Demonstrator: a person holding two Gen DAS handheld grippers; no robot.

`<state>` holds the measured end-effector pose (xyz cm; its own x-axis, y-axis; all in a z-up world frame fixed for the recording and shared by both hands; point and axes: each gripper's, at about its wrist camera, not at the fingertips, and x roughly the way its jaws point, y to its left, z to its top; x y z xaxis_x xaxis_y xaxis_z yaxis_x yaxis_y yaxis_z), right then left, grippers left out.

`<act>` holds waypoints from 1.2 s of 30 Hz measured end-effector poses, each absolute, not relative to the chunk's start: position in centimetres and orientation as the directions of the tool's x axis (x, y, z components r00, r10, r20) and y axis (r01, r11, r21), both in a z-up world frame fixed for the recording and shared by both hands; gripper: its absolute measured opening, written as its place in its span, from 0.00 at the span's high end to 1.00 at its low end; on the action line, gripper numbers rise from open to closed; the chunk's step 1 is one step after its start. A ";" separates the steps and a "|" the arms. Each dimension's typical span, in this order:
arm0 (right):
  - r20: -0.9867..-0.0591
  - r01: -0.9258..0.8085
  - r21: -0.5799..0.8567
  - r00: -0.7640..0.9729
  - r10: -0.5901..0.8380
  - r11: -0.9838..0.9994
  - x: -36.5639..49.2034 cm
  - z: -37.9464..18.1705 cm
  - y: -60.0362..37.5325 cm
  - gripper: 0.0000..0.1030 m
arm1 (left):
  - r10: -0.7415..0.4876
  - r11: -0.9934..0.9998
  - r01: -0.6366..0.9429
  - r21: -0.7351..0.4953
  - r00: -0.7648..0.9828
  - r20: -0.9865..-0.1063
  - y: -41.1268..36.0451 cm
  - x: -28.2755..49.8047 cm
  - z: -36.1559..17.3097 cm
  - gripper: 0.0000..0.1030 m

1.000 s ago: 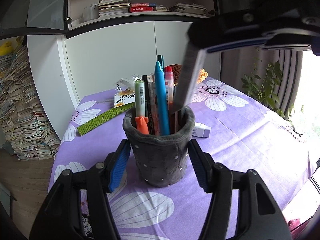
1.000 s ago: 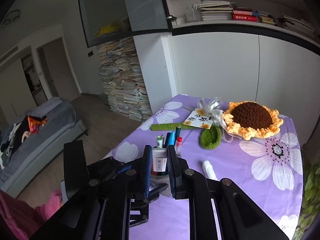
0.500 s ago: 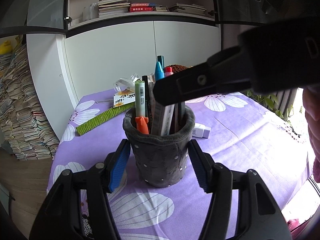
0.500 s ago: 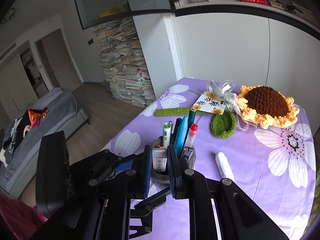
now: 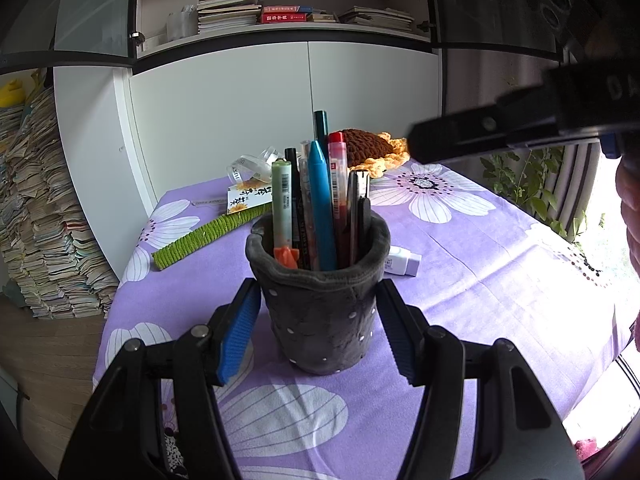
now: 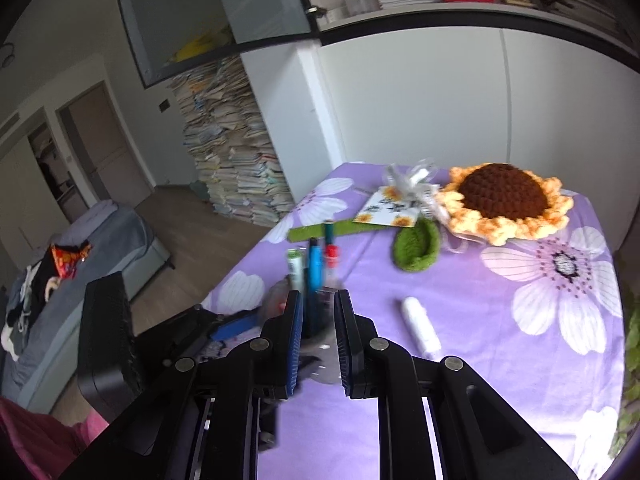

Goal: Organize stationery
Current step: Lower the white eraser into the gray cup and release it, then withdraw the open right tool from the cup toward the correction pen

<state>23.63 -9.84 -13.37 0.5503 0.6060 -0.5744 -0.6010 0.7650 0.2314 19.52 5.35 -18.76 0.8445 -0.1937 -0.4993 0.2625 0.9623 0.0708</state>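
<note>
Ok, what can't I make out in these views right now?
- Right wrist view: pen holder is motion-blurred and mostly behind the right tongs; whether anything sits between their pads is unclear.
- Left wrist view: white eraser is partly behind the pen holder.
- Left wrist view: right tongs' pads are hidden; only a dark blurred bar shows, cut off by the right edge.

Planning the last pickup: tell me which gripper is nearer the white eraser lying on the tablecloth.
Left, probably. The left gripper clamps the pen cup, and the white eraser lies just behind that cup. The right gripper is raised above the cup, with nothing visible between its fingers.
</note>
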 end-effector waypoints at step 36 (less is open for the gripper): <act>-0.797 -0.603 0.095 0.430 0.423 0.792 33.2 -21.1 -7.4 0.55 | -0.193 0.964 0.257 0.063 0.845 -0.499 5.6 19.4 -18.9 0.43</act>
